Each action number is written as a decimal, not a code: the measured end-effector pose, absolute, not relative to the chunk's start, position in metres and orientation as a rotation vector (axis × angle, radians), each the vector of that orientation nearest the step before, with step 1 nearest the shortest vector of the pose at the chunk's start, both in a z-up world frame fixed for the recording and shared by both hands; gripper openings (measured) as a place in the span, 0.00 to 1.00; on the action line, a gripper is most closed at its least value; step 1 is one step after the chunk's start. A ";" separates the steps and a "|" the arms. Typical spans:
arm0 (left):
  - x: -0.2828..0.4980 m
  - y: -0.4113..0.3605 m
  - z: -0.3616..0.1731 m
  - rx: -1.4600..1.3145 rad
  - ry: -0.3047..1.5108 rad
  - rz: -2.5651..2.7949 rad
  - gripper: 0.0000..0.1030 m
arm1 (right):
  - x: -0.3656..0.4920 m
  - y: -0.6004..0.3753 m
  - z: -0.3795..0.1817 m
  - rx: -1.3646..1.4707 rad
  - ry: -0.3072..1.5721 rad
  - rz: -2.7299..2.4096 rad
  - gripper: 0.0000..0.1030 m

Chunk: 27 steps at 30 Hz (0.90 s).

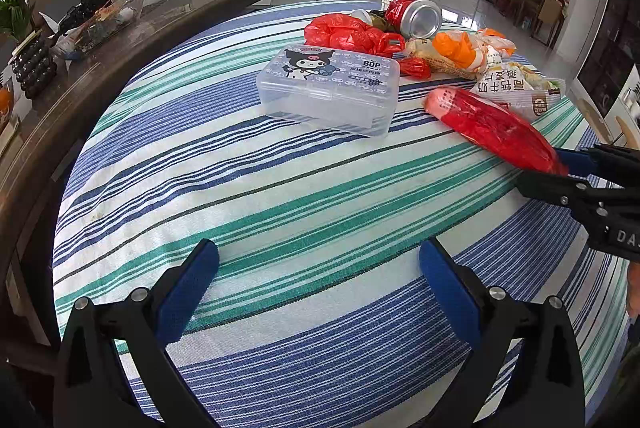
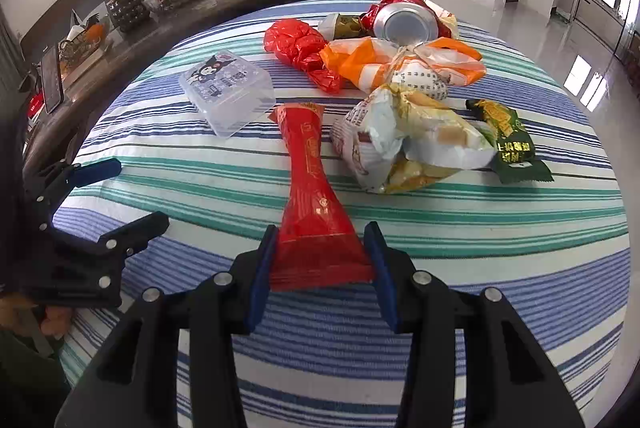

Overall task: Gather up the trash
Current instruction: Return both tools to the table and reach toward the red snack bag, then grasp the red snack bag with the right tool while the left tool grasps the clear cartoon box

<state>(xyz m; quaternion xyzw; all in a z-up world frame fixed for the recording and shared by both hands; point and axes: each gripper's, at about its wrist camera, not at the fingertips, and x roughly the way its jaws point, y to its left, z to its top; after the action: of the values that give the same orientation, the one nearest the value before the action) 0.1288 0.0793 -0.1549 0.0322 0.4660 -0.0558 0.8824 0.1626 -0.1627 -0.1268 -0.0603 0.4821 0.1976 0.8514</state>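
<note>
A long red wrapper [image 2: 312,196] lies on the striped tablecloth [image 2: 440,228]; its near wide end sits between the blue pads of my right gripper [image 2: 322,260], which touch both its edges. The same wrapper shows in the left wrist view [image 1: 496,126], with the right gripper [image 1: 560,168] on its end. My left gripper [image 1: 320,268] is open and empty over bare cloth. Further back lie a crumpled red bag [image 2: 298,44], an orange and white bag [image 2: 400,64], a snack bag [image 2: 408,140], a green packet [image 2: 512,144] and a can [image 2: 404,22].
A clear plastic box with a cartoon lid [image 1: 330,86] stands left of the trash pile. A dark wooden table [image 1: 80,68] with a fruit tray, plant and phone runs along the far left. The tiled floor lies beyond the cloth's right edge.
</note>
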 end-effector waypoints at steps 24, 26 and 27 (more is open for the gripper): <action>0.204 0.067 -0.144 -0.092 0.993 0.010 0.96 | 0.102 -0.223 -0.141 -0.066 0.924 0.151 0.69; 0.203 0.082 -0.146 -0.126 0.995 0.038 0.96 | 0.102 -0.225 -0.141 -0.054 0.926 0.153 0.70; 0.201 0.090 -0.147 -0.141 0.993 0.052 0.96 | 0.103 -0.225 -0.141 -0.055 0.927 0.153 0.70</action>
<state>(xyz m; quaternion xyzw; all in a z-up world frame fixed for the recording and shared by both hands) 0.2014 0.0898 -0.1471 -0.0674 0.4758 0.0247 0.8766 0.1026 -0.2253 -0.1410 -0.0266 0.4466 0.0738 0.8913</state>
